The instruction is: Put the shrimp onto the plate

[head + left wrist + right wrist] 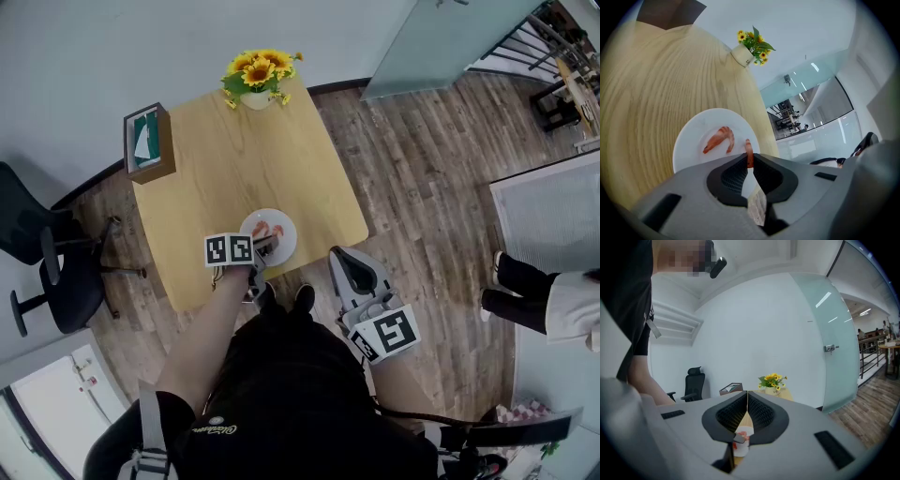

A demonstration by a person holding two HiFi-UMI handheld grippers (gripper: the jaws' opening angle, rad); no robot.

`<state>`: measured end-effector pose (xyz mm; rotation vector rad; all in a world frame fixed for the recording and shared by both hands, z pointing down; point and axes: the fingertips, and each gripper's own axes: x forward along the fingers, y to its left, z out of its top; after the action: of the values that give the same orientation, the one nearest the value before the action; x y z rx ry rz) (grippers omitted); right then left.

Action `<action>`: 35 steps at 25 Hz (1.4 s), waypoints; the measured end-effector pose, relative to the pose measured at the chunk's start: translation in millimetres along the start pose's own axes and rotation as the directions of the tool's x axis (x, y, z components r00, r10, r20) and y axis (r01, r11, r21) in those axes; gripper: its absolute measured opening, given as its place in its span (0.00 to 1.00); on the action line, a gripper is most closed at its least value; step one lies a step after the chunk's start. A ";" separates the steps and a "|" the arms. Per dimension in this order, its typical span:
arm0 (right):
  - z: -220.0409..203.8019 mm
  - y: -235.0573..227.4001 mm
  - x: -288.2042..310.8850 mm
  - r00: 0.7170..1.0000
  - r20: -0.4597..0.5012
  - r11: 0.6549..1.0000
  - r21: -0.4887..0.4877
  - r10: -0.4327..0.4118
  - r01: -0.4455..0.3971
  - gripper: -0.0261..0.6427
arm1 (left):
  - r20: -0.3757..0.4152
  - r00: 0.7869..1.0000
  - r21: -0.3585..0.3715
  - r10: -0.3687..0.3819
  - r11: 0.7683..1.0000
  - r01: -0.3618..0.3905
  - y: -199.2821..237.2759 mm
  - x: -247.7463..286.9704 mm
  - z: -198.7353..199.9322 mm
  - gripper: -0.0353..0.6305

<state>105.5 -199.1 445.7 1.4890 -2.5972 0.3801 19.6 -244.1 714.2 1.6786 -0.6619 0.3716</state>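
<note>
A white plate (pixel 285 247) sits near the front edge of the wooden table (pixel 234 169). One orange shrimp (pixel 719 139) lies curled on the plate (pixel 689 145). My left gripper (pixel 749 158) hovers at the plate's near rim, shut on a second shrimp (pixel 748 151) that pokes up from between the tips. In the head view the left gripper (pixel 265 248) overlaps the plate's near side. My right gripper (pixel 352 272) is held off the table's front right corner over the floor. Its jaws (pixel 747 393) are shut with nothing between them.
A vase of sunflowers (pixel 258 80) stands at the table's far edge and a tissue box (pixel 148 141) at its far left. A black office chair (pixel 47 272) stands left of the table. A person (pixel 553 300) stands on the wood floor at the right.
</note>
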 end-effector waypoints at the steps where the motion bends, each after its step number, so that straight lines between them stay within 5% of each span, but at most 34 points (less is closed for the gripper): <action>1: 0.5 0.4 -0.3 1.000 0.002 1.000 0.000 0.000 0.000 0.05 | -0.003 1.000 -0.010 0.000 1.000 0.000 -0.2 0.2 -0.2 0.11; 8: 0.7 -0.5 0.3 1.000 0.005 1.000 0.003 -0.005 0.005 0.05 | 0.001 1.000 -0.029 0.027 0.999 -0.027 6.9 -0.1 1.9 0.14; 20: 5.3 -1.8 -1.5 1.000 0.028 1.000 0.005 -0.011 0.011 0.05 | -0.045 0.999 -0.049 -0.002 0.999 0.000 -3.0 1.3 -0.7 0.34; 35: 12.3 -1.0 -6.9 0.998 0.061 1.000 0.001 -0.010 0.010 0.05 | -0.109 0.991 0.044 0.081 0.996 -0.077 -6.9 -5.7 -10.5 0.39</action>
<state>110.1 -197.2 432.4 1.5370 -2.6346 0.3398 20.5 -231.9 707.7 1.6597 -0.6435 0.5336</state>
